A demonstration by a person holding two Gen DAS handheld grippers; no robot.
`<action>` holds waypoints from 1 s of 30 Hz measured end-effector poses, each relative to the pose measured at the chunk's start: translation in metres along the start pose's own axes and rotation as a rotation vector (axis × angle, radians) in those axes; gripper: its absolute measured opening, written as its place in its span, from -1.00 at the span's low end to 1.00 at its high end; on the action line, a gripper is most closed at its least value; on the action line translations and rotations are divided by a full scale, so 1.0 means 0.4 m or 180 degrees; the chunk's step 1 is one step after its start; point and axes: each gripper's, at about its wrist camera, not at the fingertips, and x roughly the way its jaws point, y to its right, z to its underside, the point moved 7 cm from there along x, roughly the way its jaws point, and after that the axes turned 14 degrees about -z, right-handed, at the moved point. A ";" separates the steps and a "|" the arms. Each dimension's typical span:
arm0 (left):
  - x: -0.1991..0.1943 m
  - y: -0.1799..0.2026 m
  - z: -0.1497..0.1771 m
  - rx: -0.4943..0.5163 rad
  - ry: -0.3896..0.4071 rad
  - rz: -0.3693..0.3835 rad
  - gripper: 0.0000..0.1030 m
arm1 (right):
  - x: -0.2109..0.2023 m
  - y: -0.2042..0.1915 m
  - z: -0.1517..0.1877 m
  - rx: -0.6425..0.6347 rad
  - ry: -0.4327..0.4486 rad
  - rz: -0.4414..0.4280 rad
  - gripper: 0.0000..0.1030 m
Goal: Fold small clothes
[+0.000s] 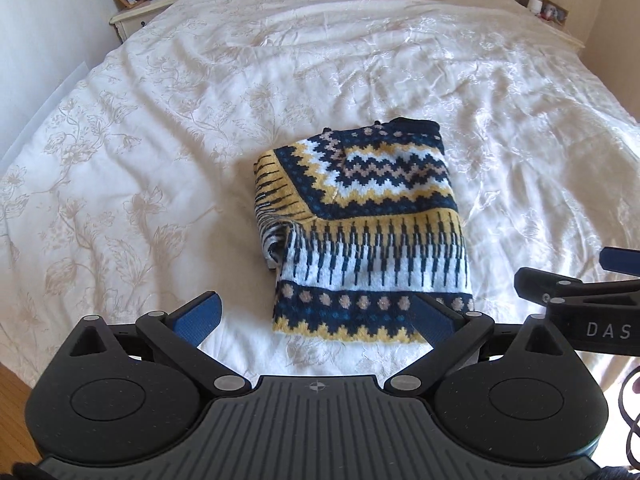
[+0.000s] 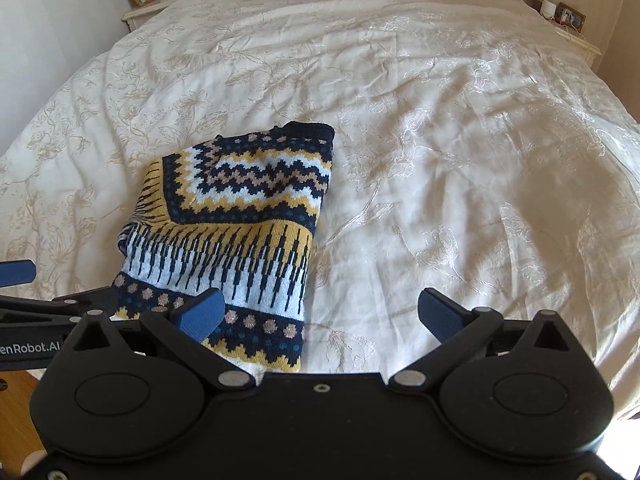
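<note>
A small knitted sweater (image 1: 360, 224) in navy, yellow and white zigzag bands lies folded into a compact rectangle on the bed; the right wrist view has this sweater (image 2: 232, 224) left of centre. My left gripper (image 1: 316, 316) is open just short of the sweater's near hem, nothing between its blue pads. My right gripper (image 2: 320, 314) is open too, over the hem's right corner and the bare cover beside it. Each gripper shows at the other view's edge: the right gripper (image 1: 576, 280) and the left gripper (image 2: 24, 292).
A cream floral bedcover (image 1: 160, 152) spreads wide around the sweater, rumpled on the right. A nightstand (image 1: 136, 12) with a clock and photo frame stands far left, another nightstand (image 2: 568, 20) far right. Wooden floor (image 1: 12, 384) shows at the bed's near left edge.
</note>
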 end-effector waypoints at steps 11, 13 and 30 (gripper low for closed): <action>-0.078 -0.013 0.049 -0.0050 0.0039 -0.0262 0.96 | -0.073 -0.012 0.062 0.0342 -0.0011 -0.0151 0.98; -0.083 -0.019 0.050 -0.0059 0.0048 -0.0317 0.96 | -0.079 -0.012 0.068 0.0366 -0.0022 -0.0140 0.98; -0.094 -0.055 0.058 -0.0186 0.0020 -0.0295 0.96 | -0.119 -0.001 0.084 0.0435 0.0031 -0.0030 0.98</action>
